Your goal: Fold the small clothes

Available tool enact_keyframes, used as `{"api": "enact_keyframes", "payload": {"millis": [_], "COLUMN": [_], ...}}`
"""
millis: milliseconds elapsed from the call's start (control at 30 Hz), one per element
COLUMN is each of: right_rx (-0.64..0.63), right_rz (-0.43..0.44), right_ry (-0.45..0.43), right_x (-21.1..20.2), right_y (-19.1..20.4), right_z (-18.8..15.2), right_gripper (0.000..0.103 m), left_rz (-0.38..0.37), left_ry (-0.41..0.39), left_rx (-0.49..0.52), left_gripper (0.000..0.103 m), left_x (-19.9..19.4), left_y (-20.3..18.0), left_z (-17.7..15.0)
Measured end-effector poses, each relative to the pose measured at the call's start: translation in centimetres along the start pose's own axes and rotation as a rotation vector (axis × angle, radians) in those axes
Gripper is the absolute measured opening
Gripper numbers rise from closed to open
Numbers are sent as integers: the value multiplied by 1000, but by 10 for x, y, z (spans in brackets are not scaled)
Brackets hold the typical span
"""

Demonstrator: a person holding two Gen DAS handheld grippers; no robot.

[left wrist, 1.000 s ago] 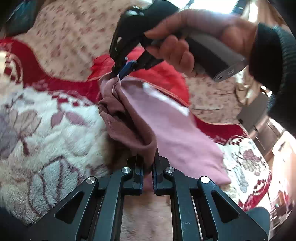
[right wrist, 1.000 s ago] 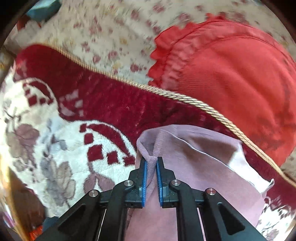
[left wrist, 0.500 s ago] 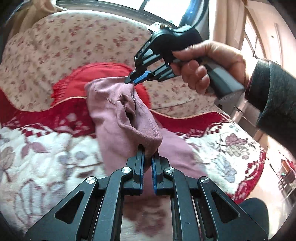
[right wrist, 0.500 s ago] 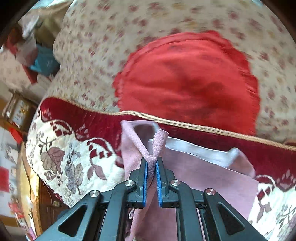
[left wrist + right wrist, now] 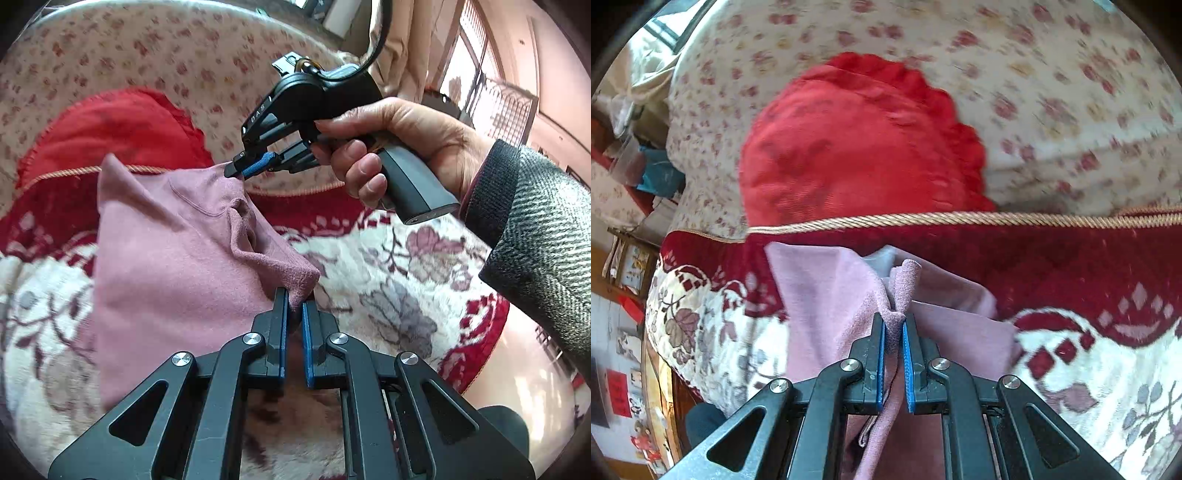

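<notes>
A small pink garment [image 5: 166, 258] hangs in the air above a floral sofa seat, held by both grippers. My left gripper [image 5: 293, 299] is shut on one corner of it at the lower middle of the left wrist view. My right gripper [image 5: 236, 170] shows there too, held by a hand, shut on another edge of the garment farther back. In the right wrist view my right gripper [image 5: 894, 325] pinches a bunched fold of the pink garment [image 5: 827, 302], whose paler inside shows behind.
A red round cushion [image 5: 857, 147] leans on the flowered sofa back [image 5: 1052, 92]. The seat cover [image 5: 388, 266] is plush, white and dark red with a corded edge. Clutter and shelves [image 5: 624, 166] stand left of the sofa. A window [image 5: 480, 74] lies behind at the right.
Both grippers have risen with the garment and moved apart. The cloth, bunched on the seat a second ago, now hangs spread between them, lifted off the sofa.
</notes>
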State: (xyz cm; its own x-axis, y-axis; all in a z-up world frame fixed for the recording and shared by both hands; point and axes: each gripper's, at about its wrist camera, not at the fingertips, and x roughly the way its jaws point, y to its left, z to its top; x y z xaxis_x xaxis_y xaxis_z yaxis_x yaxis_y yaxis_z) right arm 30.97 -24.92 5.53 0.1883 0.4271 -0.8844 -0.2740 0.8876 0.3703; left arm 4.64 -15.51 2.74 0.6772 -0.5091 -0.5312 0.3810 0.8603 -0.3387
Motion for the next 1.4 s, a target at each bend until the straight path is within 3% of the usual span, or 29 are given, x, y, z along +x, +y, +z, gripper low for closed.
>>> {"api": "enact_keyframes", "payload": {"millis": [367,500,600,733,800,867,933,1000,1033,1100,1133,1200,1267,1333,1400], "right_rx": [101,219,224,53,-134,-275,-403,-438,-424,-329,-278,-253,-264,-248,-214], "right_rz": [-11,-14,-65,-4,-8,-6,-29,-49,-62,-96,-51,-9,3,-14,-24], "right_ry": [36,-62,-163,-374,-474,-500,-444,-349,-314,-156,-148,-127,-138,-204,-359], "right_x": [41,30,6,-46,-68,-74,-61,-38,-29,3,8,3,-5,-18,-37], "right_y": [-76,-99,-99,-65,-29,-1,27,35,32,14,3,-2,0,0,1], "right_z": [-25,-42,-55,-90,-124,-153,-182,-201,-206,-219,-225,-222,-220,-212,-193], "right_gripper": [7,9,9,9,9,9,9,9,9,10,10,10,10,10,10], "left_rz": [5,-56,-65,23,82,144,160,137,125,127,122,132,129,123,126], "left_ry": [156,210,237,171,116,67,63,97,134,219,183,187,207,221,218], "left_rx": [0,36,64,83,43,-8,-37,-64,-71,-92,-103,-97,-115,-139,-156], "left_gripper": [6,6,6,6,6,6,6,6,6,6,6,6,6,6,6], "left_x": [46,34,13,-27,-41,-45,-34,-18,-7,7,2,-3,-4,-3,-2], "left_y": [-9,-7,-2,21,42,60,72,79,80,86,87,83,82,85,86], "left_z": [-34,-47,-58,-55,-41,-27,-17,-14,-19,-34,-42,-44,-42,-40,-41]}}
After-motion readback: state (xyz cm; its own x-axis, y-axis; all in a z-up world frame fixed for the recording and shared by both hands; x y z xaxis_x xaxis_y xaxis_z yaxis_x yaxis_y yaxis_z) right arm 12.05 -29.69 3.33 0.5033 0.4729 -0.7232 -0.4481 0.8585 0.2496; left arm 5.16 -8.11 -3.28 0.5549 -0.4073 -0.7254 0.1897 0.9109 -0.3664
